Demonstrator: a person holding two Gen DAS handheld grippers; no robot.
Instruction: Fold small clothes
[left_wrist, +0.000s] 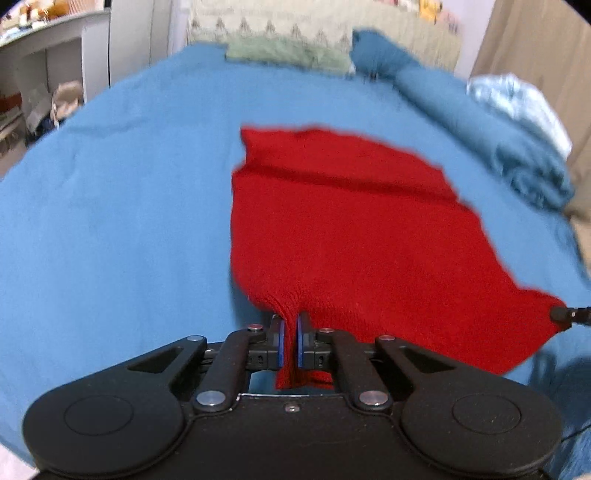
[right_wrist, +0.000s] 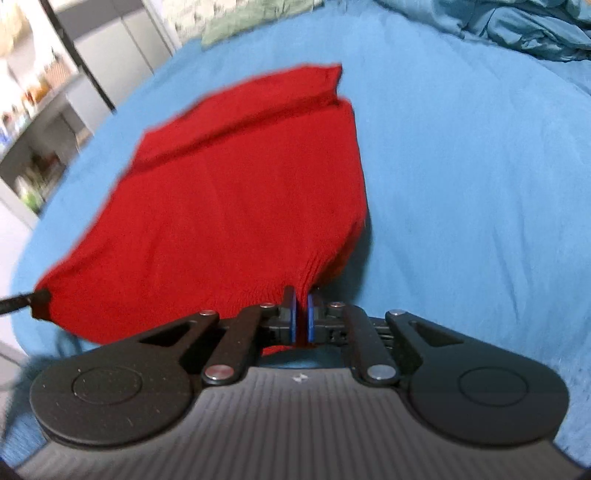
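Red knitted cloth (left_wrist: 343, 229) lies spread on the blue bed cover (left_wrist: 122, 206), and this small garment is the thing to be folded. Both near corners are already taken. The left gripper (left_wrist: 290, 338) has its jaws closed on the near left corner, with a pinch of red knit standing between the blue pads (left_wrist: 281, 341). The right gripper (right_wrist: 301, 317) is closed in the same way on the near right corner — in the left wrist view its black tip shows at the far right edge of the cloth.

The near edge looks lifted a little from the bed, because the knit rises in a small cone into each pair of jaws, while the far part rests flat on the cover. One crease or overlapped band runs across the far end, so perhaps a part there is already turned over, but I cannot tell this for sure.

By my judgement the task is at an early stage: the grasp is done, the fold itself is not. What remains is to carry the near edge over toward the far edge, lay it down evenly, let go — and maybe fold once more.
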